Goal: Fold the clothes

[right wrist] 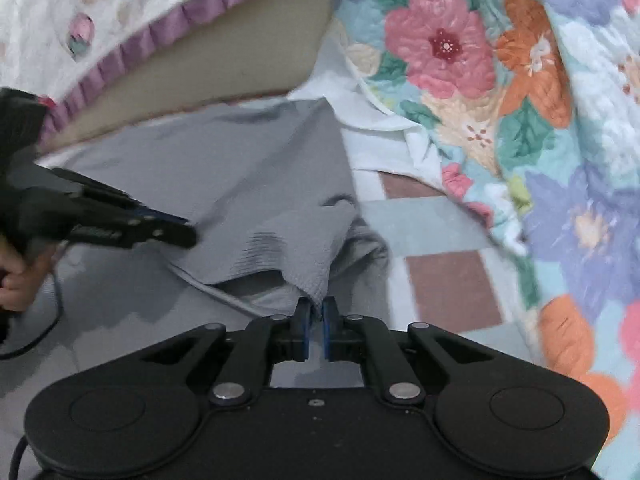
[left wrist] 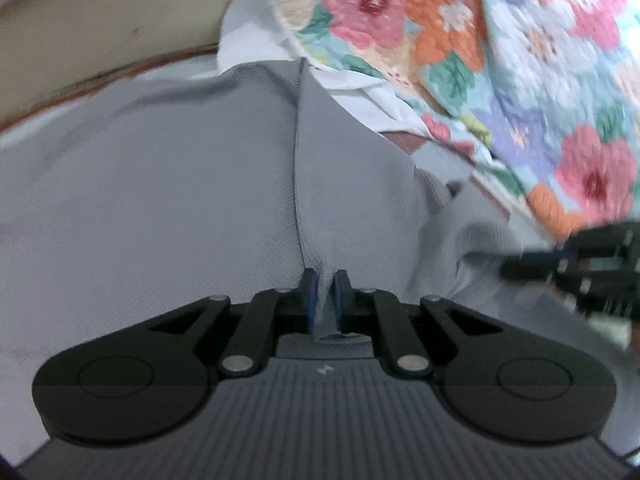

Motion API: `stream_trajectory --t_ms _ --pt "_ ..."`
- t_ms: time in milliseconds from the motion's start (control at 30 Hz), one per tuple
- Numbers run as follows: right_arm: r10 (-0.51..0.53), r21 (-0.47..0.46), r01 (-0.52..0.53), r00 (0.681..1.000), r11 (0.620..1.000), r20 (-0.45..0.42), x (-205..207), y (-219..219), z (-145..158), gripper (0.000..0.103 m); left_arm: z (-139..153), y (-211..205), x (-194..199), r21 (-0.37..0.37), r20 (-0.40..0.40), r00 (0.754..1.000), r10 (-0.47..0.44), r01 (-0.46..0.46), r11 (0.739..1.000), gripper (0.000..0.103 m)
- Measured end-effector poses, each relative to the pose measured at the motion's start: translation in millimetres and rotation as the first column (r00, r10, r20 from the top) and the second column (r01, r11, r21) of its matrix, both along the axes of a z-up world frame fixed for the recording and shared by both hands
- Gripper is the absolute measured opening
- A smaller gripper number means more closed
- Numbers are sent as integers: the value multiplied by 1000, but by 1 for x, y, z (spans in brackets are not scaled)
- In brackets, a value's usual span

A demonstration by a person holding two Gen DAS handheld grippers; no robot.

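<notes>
Here, in the left wrist view, your left gripper [left wrist: 325, 280] is pinching a raised ridge of the grey garment [left wrist: 160, 184], with cloth bunched between the blue pads [left wrist: 309, 300]. The garment lies spread over the bed and fills most of this view; a crease runs from the pinch up toward the white cloth [left wrist: 256, 20] and the floral quilt [left wrist: 460, 32] beyond. The other gripper [left wrist: 580, 268] shows blurred at the right edge.

In the right wrist view, your right gripper [right wrist: 316, 306] is pressed together on a corner of the same grey garment [right wrist: 224, 168], which hangs in a peak above the pads. The left gripper [right wrist: 152, 228] enters from the left, held by a hand [right wrist: 16, 280], its tip low over the garment. The checked sheet [right wrist: 448, 284] lies bare to the right of the garment, and a frilled pillow [right wrist: 80, 32] sits at the far left.

Judgement: both pinches look set for carrying one edge over.
- Keep both claws firmly closed; a thin fold can slip out.
- Lift both points together so the edge stays straight.
- Carry the edge across the flat part, away from the quilt.
- Lower until the cloth rests, then release both sides evenly
</notes>
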State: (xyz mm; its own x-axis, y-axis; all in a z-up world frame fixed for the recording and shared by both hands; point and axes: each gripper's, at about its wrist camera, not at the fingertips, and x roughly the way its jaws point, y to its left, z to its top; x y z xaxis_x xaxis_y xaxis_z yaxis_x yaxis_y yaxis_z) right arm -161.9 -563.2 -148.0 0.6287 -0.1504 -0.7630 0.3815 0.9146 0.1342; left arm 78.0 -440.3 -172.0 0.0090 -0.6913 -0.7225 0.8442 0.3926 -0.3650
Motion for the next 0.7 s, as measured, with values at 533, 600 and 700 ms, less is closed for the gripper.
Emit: stream_trajectory --t_ms 533,600,700 --pt "-225 398 179 972 900 71 -40 -32 -6 1 6 -4 39 51 -34 997 65 -63 997 2" --pt "-247 404 196 966 893 78 -39 -36 -8 3 4 0 36 65 20 998 66 -67 996 2" --pt "-155 212 135 985 968 80 -26 -34 3 12 11 6 35 65 138 986 91 -101 993 3"
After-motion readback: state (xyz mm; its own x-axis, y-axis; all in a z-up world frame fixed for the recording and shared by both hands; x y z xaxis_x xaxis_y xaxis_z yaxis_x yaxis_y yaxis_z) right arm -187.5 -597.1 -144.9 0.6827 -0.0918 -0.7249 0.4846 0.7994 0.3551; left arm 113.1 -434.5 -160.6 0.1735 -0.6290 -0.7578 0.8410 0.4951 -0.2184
